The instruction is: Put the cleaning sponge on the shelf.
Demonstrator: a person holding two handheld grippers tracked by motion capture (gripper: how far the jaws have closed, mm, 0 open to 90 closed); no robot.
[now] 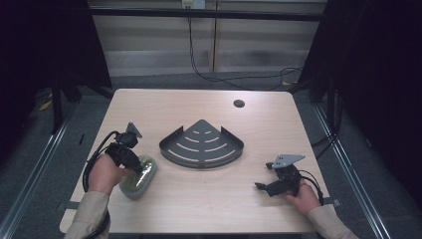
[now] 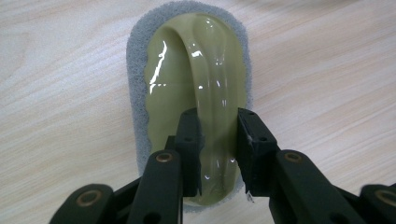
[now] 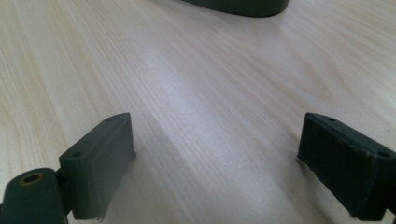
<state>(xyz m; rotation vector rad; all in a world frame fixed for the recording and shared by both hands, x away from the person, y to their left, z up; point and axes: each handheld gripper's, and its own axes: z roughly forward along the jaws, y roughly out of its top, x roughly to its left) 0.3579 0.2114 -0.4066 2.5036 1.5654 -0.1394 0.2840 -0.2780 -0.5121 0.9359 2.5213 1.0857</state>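
You have two grippers on one pale wood-grain table [image 1: 199, 199], and two loose things on it: one scrubbing sponge and one corner shelf.

The scrubbing sponge [image 1: 138, 177] lies at the near left of the table. It is an elongated oval: a grey, coarse foam pad under a glossy olive-green plastic top, with a raised rounded ridge running along its length as a handle [image 2: 210, 93]. Your left gripper [image 1: 135, 167] is down on it; in the left gripper view [image 2: 218, 149] the two black jaws stand on either side of that ridge, narrowed to its width and pressed against it, so you have the sponge by its handle.

The corner shelf [image 1: 201, 144] sits in the middle of the table, well apart from the sponge. It is dark metal, fan-shaped, with a low rim around the edge and rows of curved slots cut in its flat floor.

Your right gripper [image 1: 263, 186] rests at the near right with one grey three-cornered plate on top. In the right gripper view [image 3: 224, 154] its jaws are spread wide with bare table between them, holding nothing.
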